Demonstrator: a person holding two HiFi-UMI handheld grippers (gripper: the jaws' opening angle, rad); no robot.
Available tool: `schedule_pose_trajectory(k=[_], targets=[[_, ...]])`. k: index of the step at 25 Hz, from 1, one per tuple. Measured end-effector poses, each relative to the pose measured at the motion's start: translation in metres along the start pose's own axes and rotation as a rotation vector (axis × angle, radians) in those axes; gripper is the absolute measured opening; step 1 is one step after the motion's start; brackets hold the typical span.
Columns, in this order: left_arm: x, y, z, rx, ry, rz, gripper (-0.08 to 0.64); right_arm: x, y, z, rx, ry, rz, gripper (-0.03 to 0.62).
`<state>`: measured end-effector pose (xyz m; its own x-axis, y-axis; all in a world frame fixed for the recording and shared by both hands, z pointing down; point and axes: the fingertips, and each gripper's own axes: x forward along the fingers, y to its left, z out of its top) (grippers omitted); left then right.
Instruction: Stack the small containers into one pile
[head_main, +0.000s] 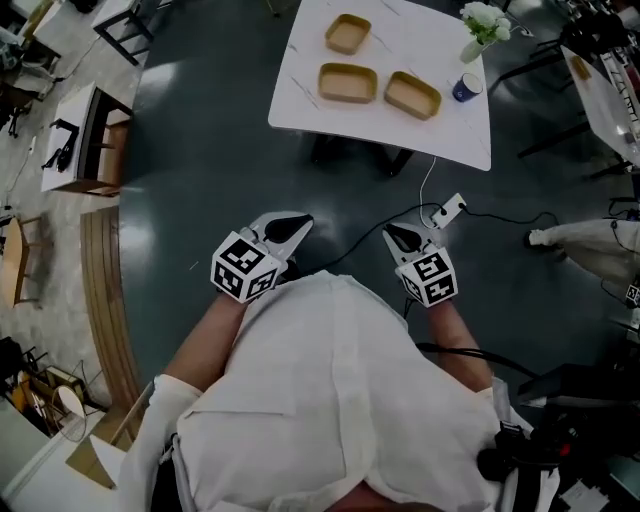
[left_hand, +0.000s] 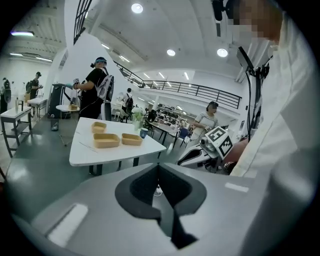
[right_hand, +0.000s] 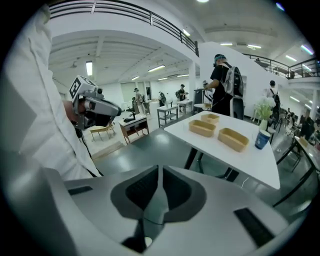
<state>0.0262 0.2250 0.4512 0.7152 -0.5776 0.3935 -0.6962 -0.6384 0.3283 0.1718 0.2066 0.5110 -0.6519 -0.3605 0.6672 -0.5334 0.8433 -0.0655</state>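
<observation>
Person's white shirt (head_main: 330, 400) is filling the near frame. Left gripper (head_main: 298, 228) and right gripper (head_main: 396, 236) are hovering just ahead of it, both clenched tight, gripping nothing. Open dark floor (head_main: 200, 150) is stretching beyond the jaws to the white table's (head_main: 400, 140) near edge. Three small containers (head_main: 347, 83) are sitting unstacked there, well ahead of both grippers, with one blue cup (head_main: 465, 88) lying rightward.

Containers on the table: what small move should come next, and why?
Probably move forward to the table: the three containers lie apart there, unstacked, while the left gripper and right gripper hang near the person's body, jaws shut and empty.
</observation>
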Motion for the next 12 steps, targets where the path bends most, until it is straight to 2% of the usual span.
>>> schedule_pose_trajectory(k=[4, 8, 12], targets=[[-0.024, 0.059, 0.008, -0.003, 0.017, -0.018, 0.008, 0.052, -0.006, 0.047, 0.004, 0.0, -0.024, 0.006], [-0.043, 0.101, 0.006, -0.009, 0.043, -0.045, 0.008, 0.085, -0.002, 0.072, -0.008, 0.016, -0.06, 0.006], [-0.038, 0.13, 0.008, -0.028, 0.056, -0.064, 0.008, 0.103, -0.014, 0.09, -0.029, 0.022, -0.071, 0.006]])
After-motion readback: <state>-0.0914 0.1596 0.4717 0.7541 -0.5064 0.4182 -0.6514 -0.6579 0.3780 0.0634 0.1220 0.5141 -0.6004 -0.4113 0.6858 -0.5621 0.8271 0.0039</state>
